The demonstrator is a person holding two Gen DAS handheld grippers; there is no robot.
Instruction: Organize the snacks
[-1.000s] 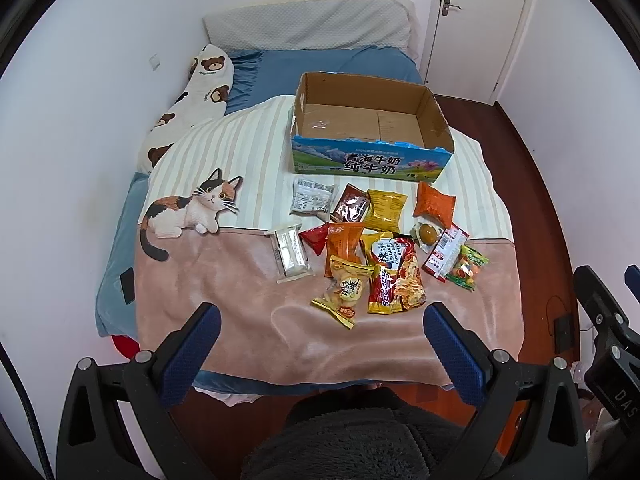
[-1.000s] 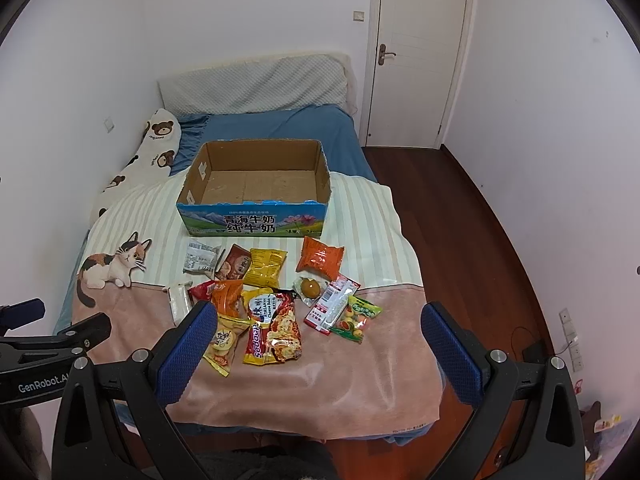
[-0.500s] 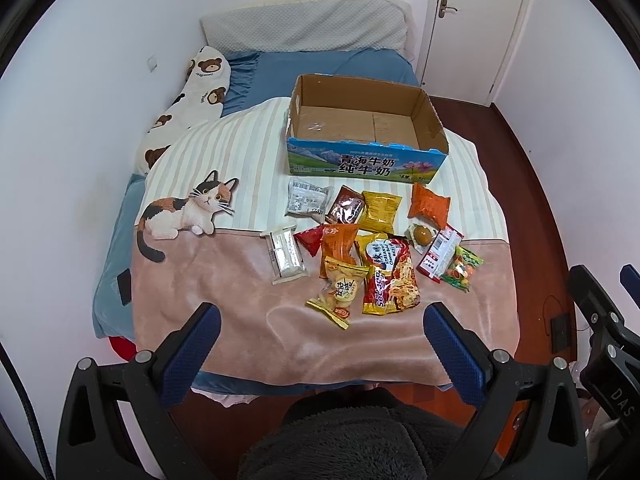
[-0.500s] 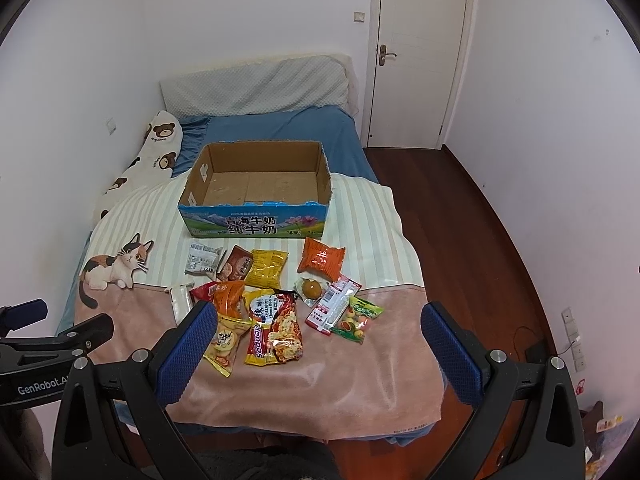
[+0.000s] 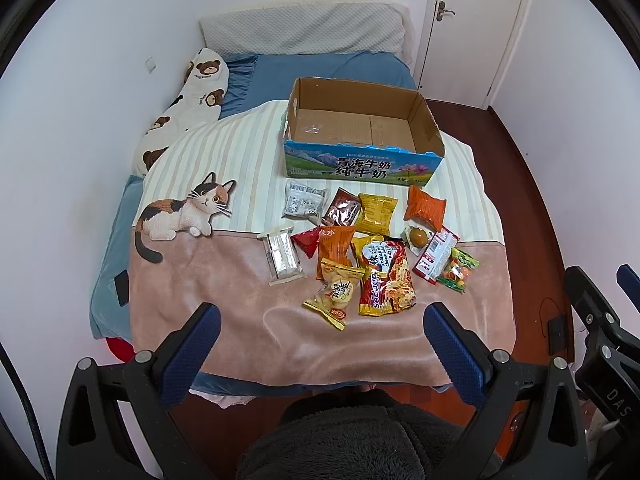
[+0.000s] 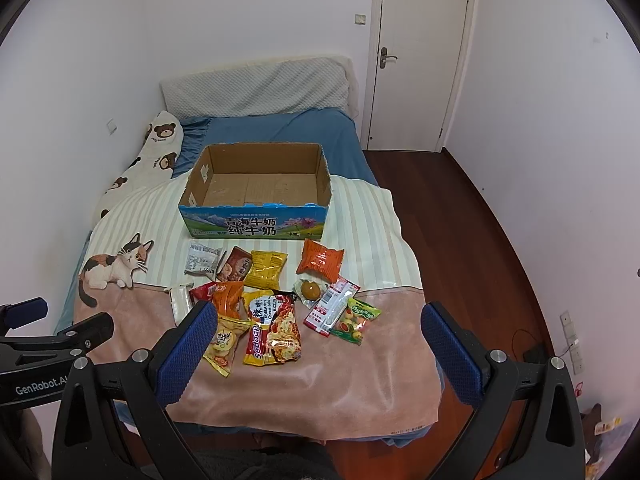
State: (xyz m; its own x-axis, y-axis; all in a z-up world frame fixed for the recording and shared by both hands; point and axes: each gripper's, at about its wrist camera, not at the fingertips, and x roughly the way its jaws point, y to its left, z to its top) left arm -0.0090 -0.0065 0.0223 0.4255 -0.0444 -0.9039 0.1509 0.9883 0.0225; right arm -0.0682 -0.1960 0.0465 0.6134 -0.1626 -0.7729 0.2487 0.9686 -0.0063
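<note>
box on blanket, behind snacks | pillow left of box

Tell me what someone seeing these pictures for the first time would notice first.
Probably the bright heap of snack packets spread on the pink end of the blanket, nearest the two open grippers. Just beyond it stands an empty cardboard box with a blue printed front, and a cartoon cat is printed on the blanket to the left.

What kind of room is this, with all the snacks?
Most likely a bedroom: a bed with a grey quilted headboard, a long white teddy-bear pillow against the wall, and a white door.
</note>
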